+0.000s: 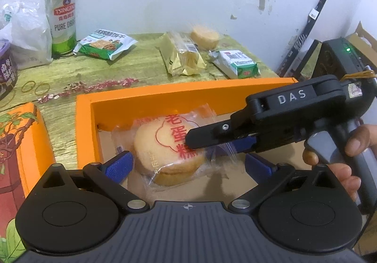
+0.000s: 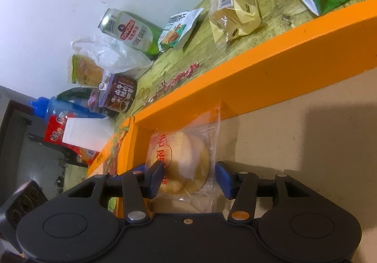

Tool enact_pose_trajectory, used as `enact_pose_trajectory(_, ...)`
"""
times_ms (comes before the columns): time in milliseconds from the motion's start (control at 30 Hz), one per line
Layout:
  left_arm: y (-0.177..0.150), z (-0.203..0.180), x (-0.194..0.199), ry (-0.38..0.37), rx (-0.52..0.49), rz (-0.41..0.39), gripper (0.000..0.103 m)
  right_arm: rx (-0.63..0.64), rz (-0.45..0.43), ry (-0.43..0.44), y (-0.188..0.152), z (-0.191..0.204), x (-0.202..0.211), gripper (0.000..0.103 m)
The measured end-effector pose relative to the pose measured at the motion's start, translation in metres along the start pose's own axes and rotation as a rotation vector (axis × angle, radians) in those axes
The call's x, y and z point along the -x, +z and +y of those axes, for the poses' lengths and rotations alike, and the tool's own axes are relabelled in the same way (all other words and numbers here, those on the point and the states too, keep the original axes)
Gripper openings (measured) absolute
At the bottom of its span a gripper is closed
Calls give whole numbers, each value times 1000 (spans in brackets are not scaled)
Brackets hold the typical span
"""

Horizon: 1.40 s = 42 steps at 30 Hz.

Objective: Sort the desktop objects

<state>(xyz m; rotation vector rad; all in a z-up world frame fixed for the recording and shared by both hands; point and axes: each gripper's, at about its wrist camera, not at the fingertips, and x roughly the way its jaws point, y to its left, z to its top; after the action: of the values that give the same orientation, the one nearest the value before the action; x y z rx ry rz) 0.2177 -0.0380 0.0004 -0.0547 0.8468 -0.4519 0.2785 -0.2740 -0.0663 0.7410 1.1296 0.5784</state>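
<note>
Right wrist view shows a round golden cake in a clear wrapper with red print, lying on the cardboard floor of an orange box, tucked into its corner. The right gripper straddles it, its blue pads beside the wrapper; whether they press on it I cannot tell. Bare floor spreads to that gripper's right. The left gripper sits spread wide just before the cake, touching nothing. Beyond the box's far wall lie snack packets.

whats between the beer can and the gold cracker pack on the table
A green-and-white biscuit packet lies between the beer can and gold cracker pack; both wrist views show it.
</note>
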Motion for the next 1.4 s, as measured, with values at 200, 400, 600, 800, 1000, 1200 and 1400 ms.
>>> enact_pose_trajectory(200,-9,6,29,5,15,-60,102,-14,-26,8,0,1,17,72)
enact_pose_trajectory(400,-31,15,69,34,34,-146,102,18,-102,50,-10,-3,70,76)
enact_pose_trajectory(600,-46,18,72,80,82,-155,103,99,-357,-55,-27,-20,154,82)
enact_pose_trajectory(800,-58,9,61,118,86,-149,103,138,-565,-351,-46,-50,202,87)
enact_pose_trajectory(1000,-66,3,65,128,99,-167,103,73,-469,-329,-52,-80,187,86)
enact_pose_trajectory(1200,-76,2,71,105,126,-176,103,66,-455,-289,-55,-83,177,88)
enact_pose_trajectory(1400,-81,1,73,109,135,-184,103,71,-452,-296,-62,-82,180,88)
